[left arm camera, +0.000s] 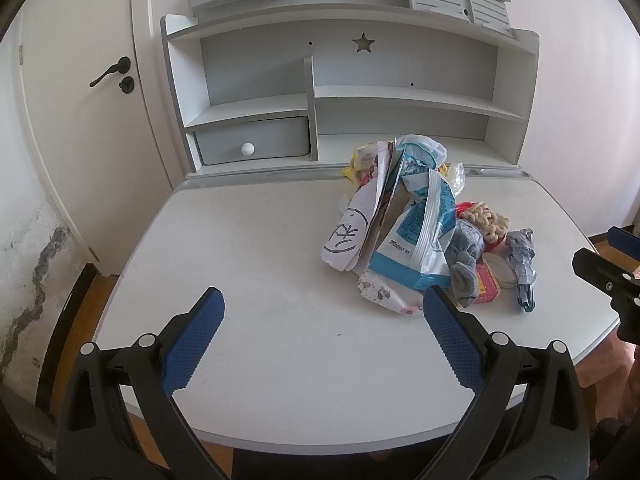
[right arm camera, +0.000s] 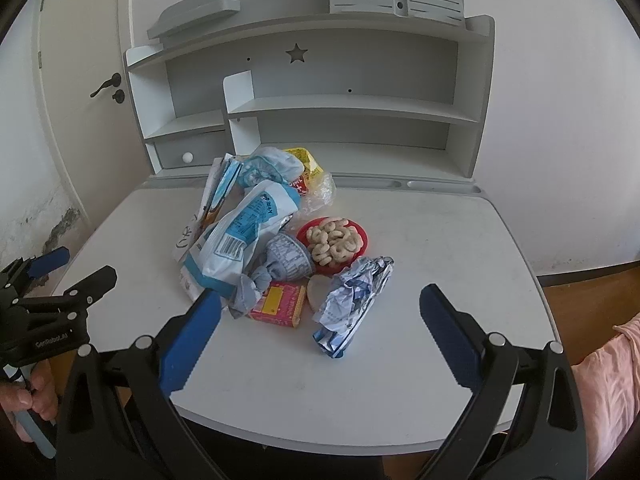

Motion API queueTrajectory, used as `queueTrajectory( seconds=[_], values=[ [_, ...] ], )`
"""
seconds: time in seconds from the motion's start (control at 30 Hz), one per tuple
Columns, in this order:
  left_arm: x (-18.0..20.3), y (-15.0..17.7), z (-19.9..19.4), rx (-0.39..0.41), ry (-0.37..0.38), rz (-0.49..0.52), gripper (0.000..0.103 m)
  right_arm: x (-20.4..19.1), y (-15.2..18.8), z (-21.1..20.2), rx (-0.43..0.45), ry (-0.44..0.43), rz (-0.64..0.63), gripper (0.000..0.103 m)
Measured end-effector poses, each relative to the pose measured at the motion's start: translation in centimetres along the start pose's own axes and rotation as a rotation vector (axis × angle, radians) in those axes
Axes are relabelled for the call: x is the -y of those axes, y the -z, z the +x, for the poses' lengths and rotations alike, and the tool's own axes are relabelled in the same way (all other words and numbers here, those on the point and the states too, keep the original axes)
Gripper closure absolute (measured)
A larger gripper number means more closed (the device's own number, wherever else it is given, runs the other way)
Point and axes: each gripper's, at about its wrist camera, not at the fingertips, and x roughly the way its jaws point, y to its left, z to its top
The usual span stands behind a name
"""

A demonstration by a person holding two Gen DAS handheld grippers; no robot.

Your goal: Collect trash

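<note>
A heap of trash lies on the white desk point(left arm camera: 260, 264): a blue-and-white snack bag point(left arm camera: 420, 240) point(right arm camera: 236, 240), a white scribbled paper point(left arm camera: 348, 236), a crumpled silver-blue wrapper point(left arm camera: 522, 264) point(right arm camera: 352, 300), a pink-yellow small box point(left arm camera: 488, 286) point(right arm camera: 278, 300), a grey sock point(left arm camera: 466, 260) point(right arm camera: 280, 264) and a yellow packet point(right arm camera: 306, 164). A red bowl of ring snacks point(right arm camera: 334, 242) point(left arm camera: 486, 220) sits among them. My left gripper point(left arm camera: 322, 340) is open and empty, near the heap's left front. My right gripper point(right arm camera: 320, 340) is open and empty, just before the crumpled wrapper.
A grey-white shelf unit point(left arm camera: 348, 96) with a knobbed drawer point(left arm camera: 252, 142) stands at the desk's back. A white door point(left arm camera: 80, 120) is at left. The desk's front edge point(right arm camera: 320, 446) is close. The other gripper shows at the right edge of the left wrist view point(left arm camera: 608, 276).
</note>
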Motion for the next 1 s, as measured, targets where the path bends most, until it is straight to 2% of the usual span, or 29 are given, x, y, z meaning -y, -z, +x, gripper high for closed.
queueTrajectory(
  seconds=[1.0],
  values=[
    [-0.04, 0.16, -0.07, 0.001, -0.002, 0.005, 0.006, -0.36, -0.09, -0.63, 0.009, -0.009, -0.006, 0.007]
  ],
)
